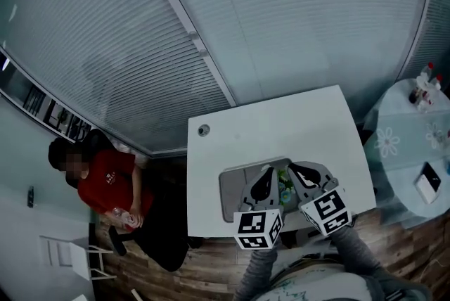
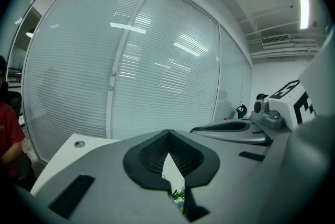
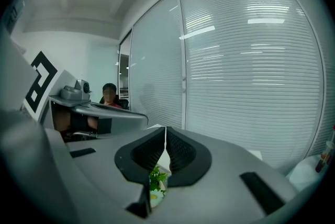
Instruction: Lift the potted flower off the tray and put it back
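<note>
**Flanking the Flower, Clamped on Nothing**

Poised low over the tray (image 1: 230, 188) on the bench (image 1: 281, 120), with left hand-held gripper (image 2: 167, 136) and right hand-held gripper (image 3: 166, 131) each closed tip to tip, empty. Set either side of the flower (image 1: 285, 186), probably to squeeze its pot between them. Seemingly not yet lifted.

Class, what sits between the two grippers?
The potted flower, between the left gripper and right gripper, shown in the head view.
</note>
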